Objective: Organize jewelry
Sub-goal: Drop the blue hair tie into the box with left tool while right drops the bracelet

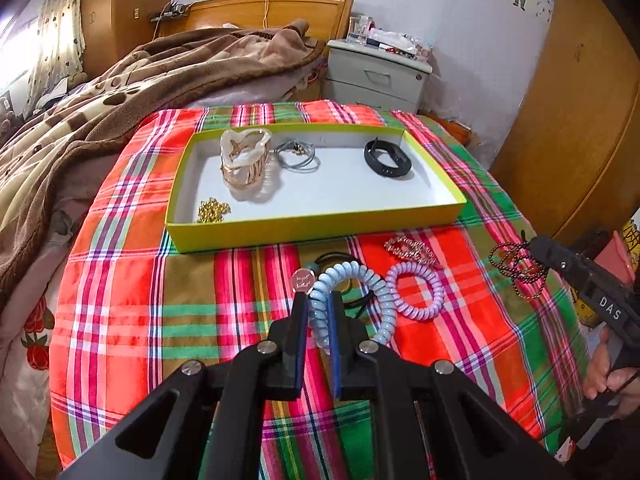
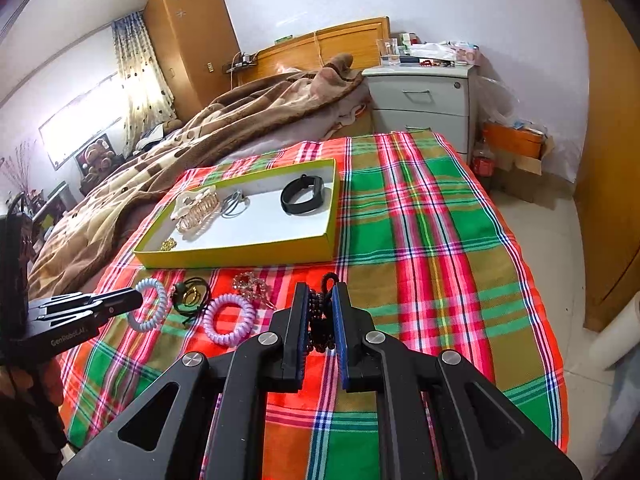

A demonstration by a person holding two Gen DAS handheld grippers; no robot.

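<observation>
Plaid cloth point(image 1: 120, 280) covers the foot of the bed and fills the centre of both views. The yellow-walled tray point(image 1: 320, 228) sits at mid-frame on it, already containing a gold bangle bundle point(image 1: 244, 168), a grey cord bracelet point(image 1: 296, 156), a black band point(image 1: 386, 158) and, in its lower-left corner, a gold chain point(image 1: 212, 210).

Below the tray, loose on the cloth: a lilac coil tie point(image 1: 416, 290), a pink sparkly piece point(image 1: 408, 250) and a black cord with pendant point(image 2: 192, 294).

My left gripper point(image 1: 318, 300), lower centre, is closed to a narrow gap on the pale blue coil tie point(image 1: 352, 280), most of which hangs free to the right. My right gripper point(image 2: 320, 304) is likewise nearly closed, on the dark beaded bracelet point(image 2: 320, 320), pinched between the pads.

Risk, as I judge it: the blue coil is held by only one side of its loop, so a quick swing toward the tray could stretch it or snag the black cord that lies under it. The beads could slip if the pinch catches only a few strands.

Only the left view shows the beads trailing from the right gripper at far right; only the right view shows the black cord's gold pendant unobstructed.
</observation>
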